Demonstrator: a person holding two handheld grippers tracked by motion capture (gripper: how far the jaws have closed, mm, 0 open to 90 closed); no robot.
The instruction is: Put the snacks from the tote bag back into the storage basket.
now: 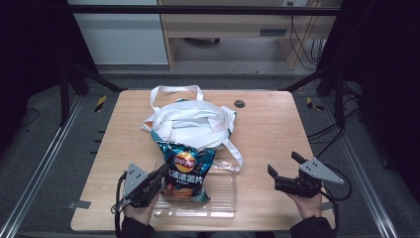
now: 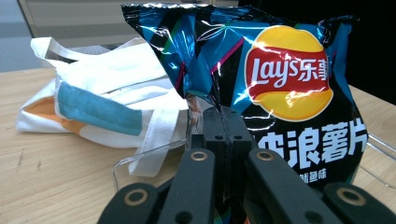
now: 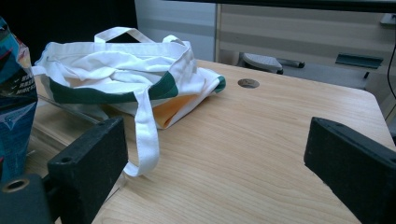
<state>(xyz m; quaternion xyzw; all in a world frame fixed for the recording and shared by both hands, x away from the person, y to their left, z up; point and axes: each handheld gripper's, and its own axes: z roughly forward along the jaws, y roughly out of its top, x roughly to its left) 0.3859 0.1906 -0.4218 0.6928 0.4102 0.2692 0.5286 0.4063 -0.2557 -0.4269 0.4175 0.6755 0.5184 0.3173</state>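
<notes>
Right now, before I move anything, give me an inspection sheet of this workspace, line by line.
Surface: light wooden table, with a round grommet hole near its far edge.
Job's things: blue and black foil bag of potato chips, pinched at its edge; clear plastic tray under it.
Clutter: white cloth tote bag with teal trim, crumpled behind the chips, one handle trailing toward the tray.
Grippers: left gripper shut on the chip bag; right gripper open, holding nothing, hovering over bare table.
Cables: black cable trailing from the left gripper; loose black cables on the floor at the right.
Surroundings: grey floor, black frame rails, wooden furniture beyond.
</notes>
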